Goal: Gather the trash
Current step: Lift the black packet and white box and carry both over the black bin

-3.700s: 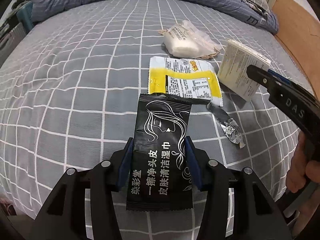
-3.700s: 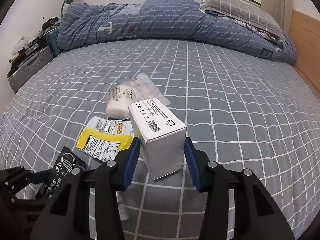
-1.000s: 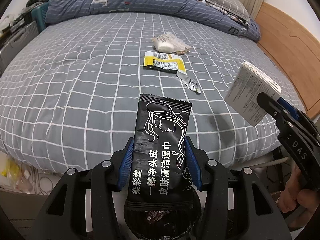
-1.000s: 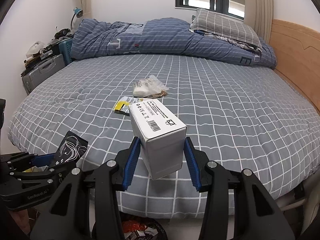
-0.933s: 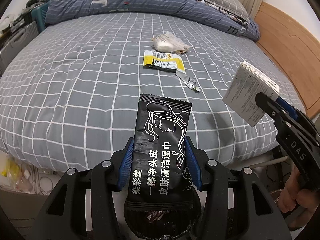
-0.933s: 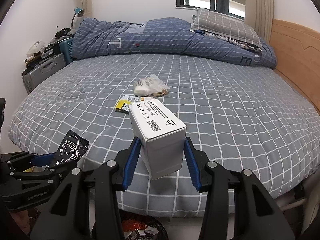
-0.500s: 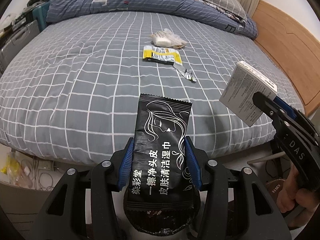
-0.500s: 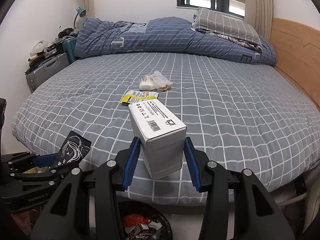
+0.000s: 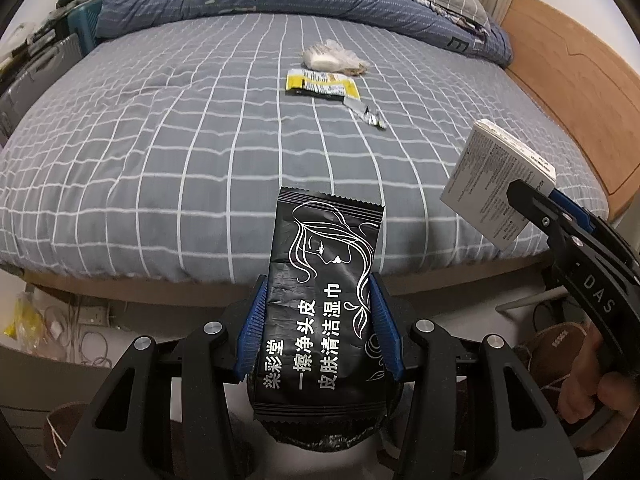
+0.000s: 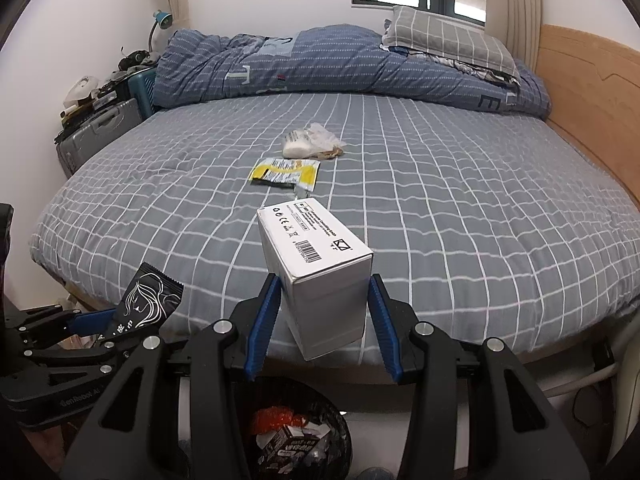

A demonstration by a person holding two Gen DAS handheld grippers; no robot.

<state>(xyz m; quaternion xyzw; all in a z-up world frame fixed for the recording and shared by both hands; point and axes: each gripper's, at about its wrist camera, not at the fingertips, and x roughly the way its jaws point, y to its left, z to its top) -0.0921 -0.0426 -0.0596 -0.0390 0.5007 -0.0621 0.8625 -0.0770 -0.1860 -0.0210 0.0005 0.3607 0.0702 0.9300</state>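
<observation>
So over on the left, a black wet-wipe packet (image 9: 320, 300) is being pinched flat between the blue pads of the left gripper (image 9: 318, 330). The packet is being held lengthwise along the fingers, its zigzag top edge sticking out well past the fingertips and its bottom end hanging back behind the pads. It's being kept off the bed (image 9: 160, 152), out past the mattress edge, with a dark bin-bag rim just peeking out underneath it. In the right wrist view the same packet (image 10: 150, 304) is being seen at the lower left, poking up out of that gripper.

Moving toward the middle, three bits of trash are being left on the grey checked cover, well apart from both sets of tongs: a yellow snack wrapper (image 9: 322, 84), a crumpled clear bag with something white in it (image 9: 330, 58) just behind that, and a small silver foil scrap (image 9: 366, 114) just in front of the wrapper's right end.

On the right, a white cardboard box (image 10: 320, 276) is being squeezed between the pads of the right gripper (image 10: 322, 320), tilted so one corner is pointing down, with its barcode face being shown up top. Most of the box is sticking out forward of the fingertips. Directly below it a black trash bin (image 10: 296, 436) is being seen on the floor, already holding some packaging. A hand (image 9: 592, 392) is being wrapped round the right gripper's handle at the far right edge.
</observation>
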